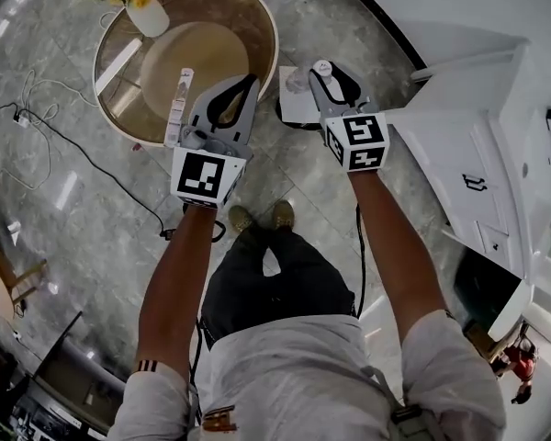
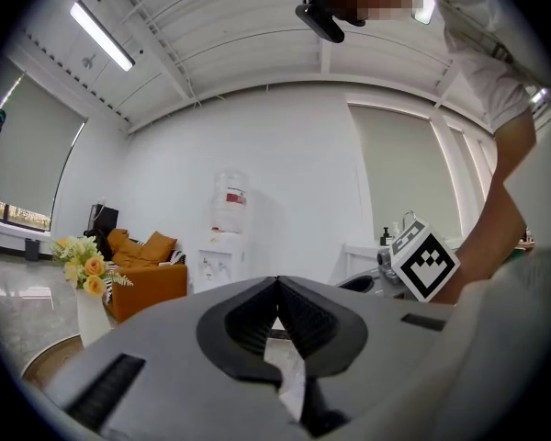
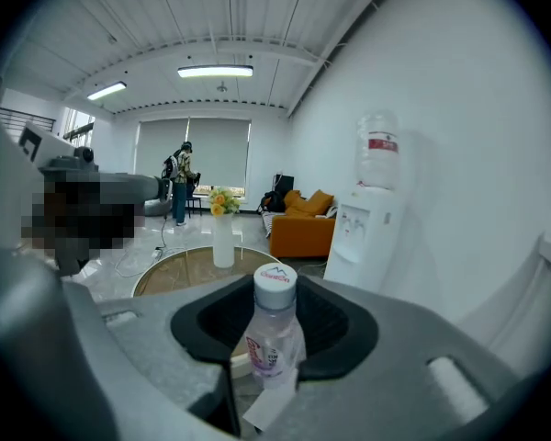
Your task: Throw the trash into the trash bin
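My right gripper (image 1: 329, 79) is shut on a small clear plastic bottle (image 3: 273, 331) with a white cap (image 1: 323, 66) and a pink label. The bottle stands upright between the jaws. Below it on the floor is a white flat thing with a dark rim (image 1: 297, 101); I cannot tell what it is. My left gripper (image 1: 252, 83) points over the edge of a round glass table (image 1: 257, 26). Its jaws meet at the tips (image 2: 276, 283) and nothing shows between them. A long white printed pack (image 1: 177, 108) shows along that gripper's left side; whether it is held is unclear.
A white vase of yellow flowers (image 1: 147, 12) stands on the table. White cabinets (image 1: 496, 145) fill the right side. Cables (image 1: 83, 154) trail over the marble floor at left. A water dispenser (image 3: 372, 219), an orange sofa (image 3: 303, 230) and a distant standing person (image 3: 180, 184) are ahead.
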Demonstrator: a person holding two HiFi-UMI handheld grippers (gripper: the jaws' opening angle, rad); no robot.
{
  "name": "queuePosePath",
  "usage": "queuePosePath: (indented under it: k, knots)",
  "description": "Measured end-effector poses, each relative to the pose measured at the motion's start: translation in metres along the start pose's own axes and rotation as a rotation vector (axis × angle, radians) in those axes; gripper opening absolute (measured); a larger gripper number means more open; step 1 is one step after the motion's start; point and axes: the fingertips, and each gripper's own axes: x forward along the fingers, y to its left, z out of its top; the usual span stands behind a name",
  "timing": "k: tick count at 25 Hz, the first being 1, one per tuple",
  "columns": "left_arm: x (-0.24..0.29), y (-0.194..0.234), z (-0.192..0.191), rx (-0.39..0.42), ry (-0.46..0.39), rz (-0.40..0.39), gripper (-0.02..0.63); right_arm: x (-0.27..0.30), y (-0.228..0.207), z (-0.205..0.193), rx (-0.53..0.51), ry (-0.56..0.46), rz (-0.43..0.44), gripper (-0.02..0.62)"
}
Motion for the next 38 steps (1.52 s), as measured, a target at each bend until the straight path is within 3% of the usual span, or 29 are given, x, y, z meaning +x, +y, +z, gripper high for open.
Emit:
queuePosePath:
  k: [5, 13, 26, 38]
  knots:
    - [0.021, -0.038, -0.023, -0.013, 0.008, 0.017, -0.002, -0.012, -0.035, -0.057, 0.006, 0.037, 0.008, 0.14]
    - [0.054, -0.078, -0.102, -0.017, 0.019, -0.019, -0.002, 0.013, -0.06, -0.158, 0.004, 0.083, 0.021, 0.14]
    - [0.09, -0.094, -0.237, 0.031, 0.024, -0.134, -0.002, 0.075, -0.07, -0.282, 0.016, 0.089, -0.003, 0.14]
    - [0.102, -0.089, -0.306, 0.097, -0.039, -0.177, -0.002, 0.121, -0.066, -0.367, -0.012, 0.135, 0.014, 0.14]
